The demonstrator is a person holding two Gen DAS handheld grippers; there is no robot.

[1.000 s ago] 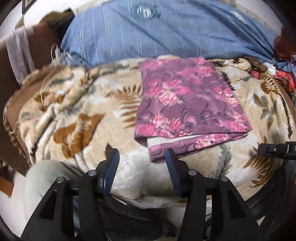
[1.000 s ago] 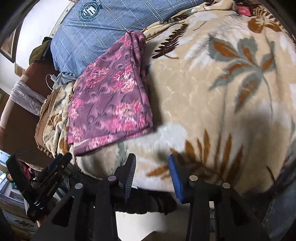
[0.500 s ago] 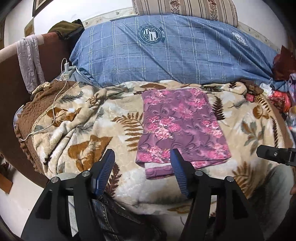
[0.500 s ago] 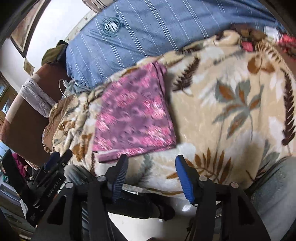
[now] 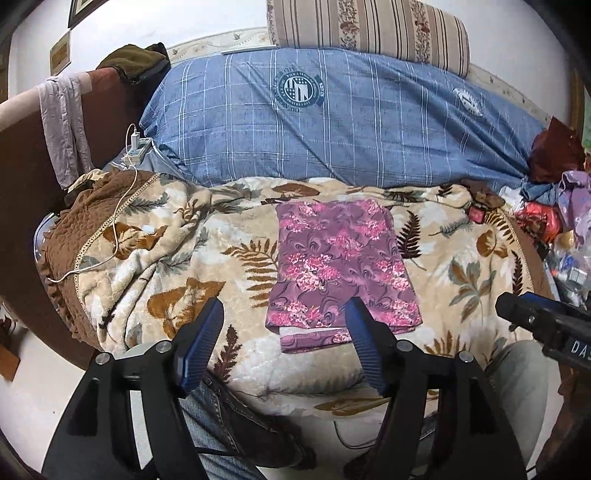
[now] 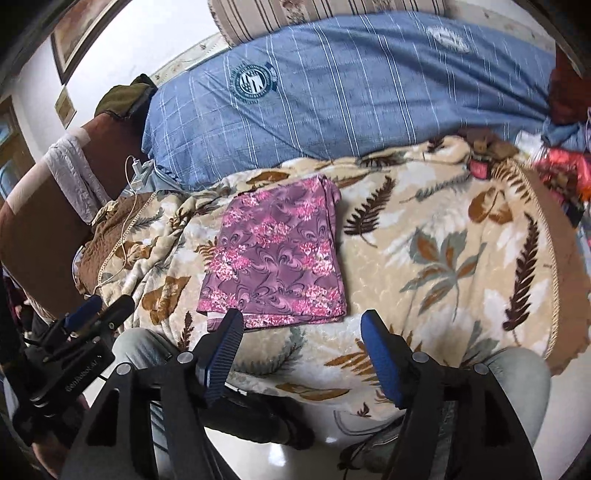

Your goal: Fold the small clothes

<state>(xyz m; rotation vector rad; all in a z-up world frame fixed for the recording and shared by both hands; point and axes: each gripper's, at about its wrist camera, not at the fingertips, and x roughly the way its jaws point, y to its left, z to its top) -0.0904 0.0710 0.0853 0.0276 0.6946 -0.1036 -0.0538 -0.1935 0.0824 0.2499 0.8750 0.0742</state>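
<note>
Purple floral-print garment (image 5: pixel 341 269) lies folded flat on the beige leaf-pattern fleece blanket (image 5: pixel 155 266). Left gripper (image 5: pixel 284 343) and right gripper (image 6: pixel 301 352) jaws opening, nothing between them, both clear of the cloth.

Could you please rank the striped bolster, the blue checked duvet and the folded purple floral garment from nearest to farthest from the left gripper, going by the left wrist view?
1. Folded purple floral garment, just ahead.
2. Blue checked duvet, behind it.
3. Striped bolster, at the back.

Hidden and cut-off parts

The black right gripper (image 5: pixel 546 325) runs off the left wrist view's right edge; the heap of red and purple clothes (image 6: pixel 565 173) at the bed's far right corner is blurred.
</note>
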